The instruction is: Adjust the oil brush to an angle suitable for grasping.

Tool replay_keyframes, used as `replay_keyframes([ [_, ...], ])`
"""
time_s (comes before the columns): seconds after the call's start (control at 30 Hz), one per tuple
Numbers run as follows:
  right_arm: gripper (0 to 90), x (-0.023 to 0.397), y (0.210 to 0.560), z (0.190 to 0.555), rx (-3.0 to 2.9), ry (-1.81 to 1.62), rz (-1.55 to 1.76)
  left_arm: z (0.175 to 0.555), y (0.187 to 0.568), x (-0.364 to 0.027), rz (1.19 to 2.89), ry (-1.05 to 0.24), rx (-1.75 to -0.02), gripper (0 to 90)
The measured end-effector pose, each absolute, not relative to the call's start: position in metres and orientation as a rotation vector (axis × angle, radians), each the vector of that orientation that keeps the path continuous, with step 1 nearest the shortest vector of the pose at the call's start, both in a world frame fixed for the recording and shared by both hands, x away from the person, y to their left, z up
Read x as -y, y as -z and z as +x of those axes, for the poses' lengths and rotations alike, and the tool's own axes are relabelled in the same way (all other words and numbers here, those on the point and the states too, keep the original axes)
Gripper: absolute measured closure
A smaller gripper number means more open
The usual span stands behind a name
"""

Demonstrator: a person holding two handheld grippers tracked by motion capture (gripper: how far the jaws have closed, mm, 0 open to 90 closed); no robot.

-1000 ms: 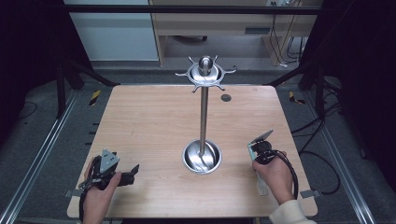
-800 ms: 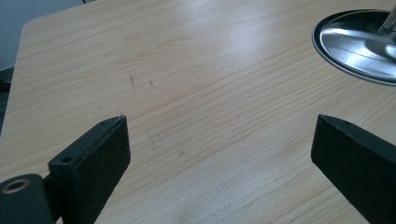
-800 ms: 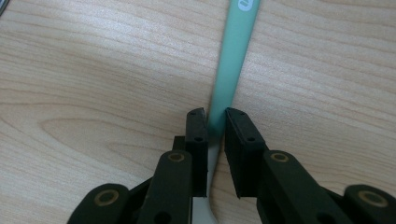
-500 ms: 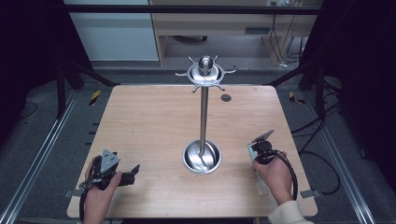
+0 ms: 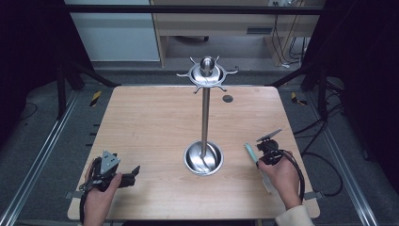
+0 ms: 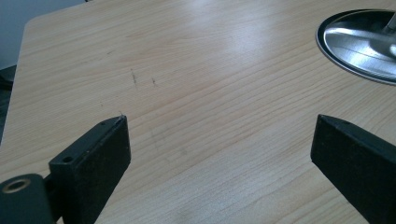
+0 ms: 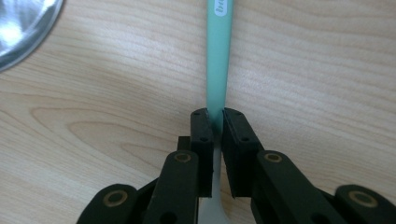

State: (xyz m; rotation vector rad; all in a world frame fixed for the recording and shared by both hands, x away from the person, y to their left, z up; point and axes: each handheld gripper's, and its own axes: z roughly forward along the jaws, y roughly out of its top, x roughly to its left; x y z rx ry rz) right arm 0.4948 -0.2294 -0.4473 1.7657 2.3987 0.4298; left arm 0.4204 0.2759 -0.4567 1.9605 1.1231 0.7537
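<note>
A utensil with a teal handle (image 7: 218, 56) lies flat on the wooden table (image 5: 155, 122) at the right, its pale end under my hand. My right gripper (image 7: 217, 119) is shut on that handle, which its jaws have just closed onto. In the high view the teal handle (image 5: 249, 151) pokes out from the right gripper (image 5: 259, 160) toward the stand. My left gripper (image 6: 219, 123) rests near the front left corner with its jaws wide open over bare wood. In the high view the left gripper (image 5: 133, 172) points right, toward the stand's base.
A tall metal stand (image 5: 205, 113) with a ring of hooks on top (image 5: 206, 71) rises from a shiny round base (image 5: 203, 159) in the middle of the table. That base also appears as the stand base (image 6: 359, 42) and the stand base (image 7: 23, 28). A small dark disc (image 5: 227, 98) lies at the far edge.
</note>
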Motion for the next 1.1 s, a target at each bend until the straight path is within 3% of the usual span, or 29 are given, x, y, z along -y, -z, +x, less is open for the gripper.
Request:
replay_keyframes([
  [0.37,83.2,0.241,0.433,0.497,-2.404,-0.524,1.719,0.421,0.457,-0.278,1.954,-0.764,-1.139,4.5],
  [1.1,83.3,0.241,0.460,0.499,-2.456,-0.479,1.717,0.420,0.457,-0.278,1.953,-0.766,-1.138,4.6],
])
